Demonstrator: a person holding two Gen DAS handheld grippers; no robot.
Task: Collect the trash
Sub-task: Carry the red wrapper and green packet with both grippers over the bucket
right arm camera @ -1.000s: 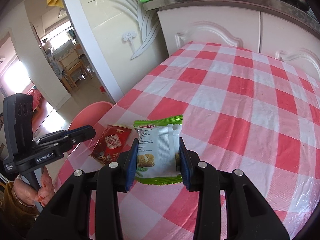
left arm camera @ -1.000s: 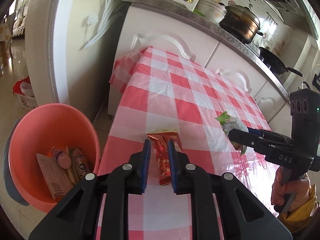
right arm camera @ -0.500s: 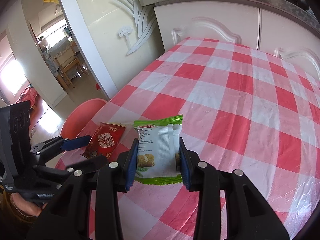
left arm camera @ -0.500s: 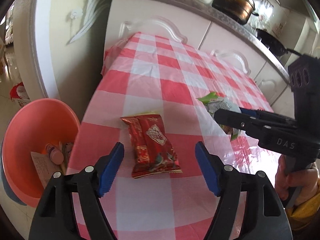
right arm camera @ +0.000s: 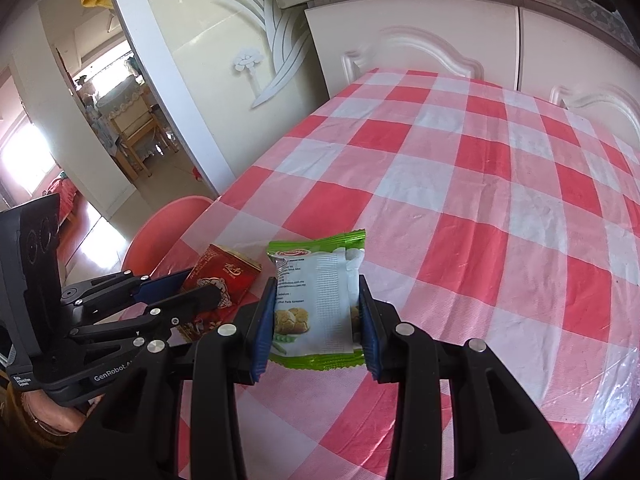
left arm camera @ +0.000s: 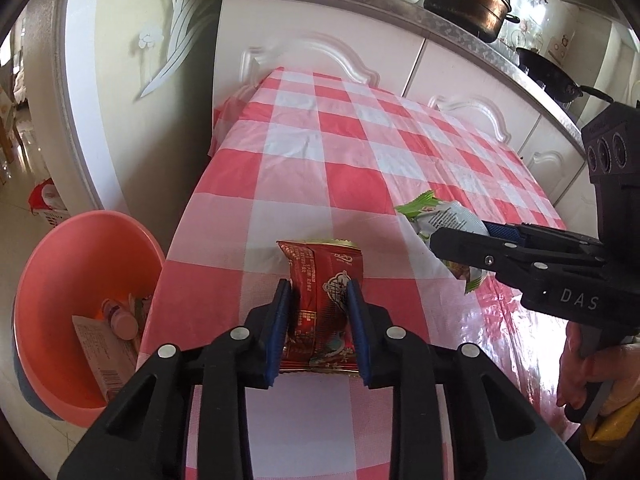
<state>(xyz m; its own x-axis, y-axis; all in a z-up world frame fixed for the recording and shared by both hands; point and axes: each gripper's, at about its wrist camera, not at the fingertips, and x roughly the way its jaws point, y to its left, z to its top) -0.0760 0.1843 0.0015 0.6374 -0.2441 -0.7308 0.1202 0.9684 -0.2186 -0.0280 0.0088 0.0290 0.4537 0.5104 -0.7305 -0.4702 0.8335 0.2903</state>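
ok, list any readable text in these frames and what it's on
"DAS": on the side of the right gripper, seen from the left wrist view.
"GenRobot.A", cut off after that: on the side of the left gripper, seen from the right wrist view.
Red snack packet: print too blurred to read.
Green and white snack packet: red logo and small print, too small to read.

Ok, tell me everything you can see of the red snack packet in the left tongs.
The red snack packet is a glossy foil-like pouch, red with gold trim, printed text and a round emblem. It looks flat and crinkled, with a crimped far end. It lies lengthwise on the checked tablecloth near the table's left edge, pointing away from the camera. The left tongs have their blue pads pressed against both long sides. Nothing else touches it that I can see.
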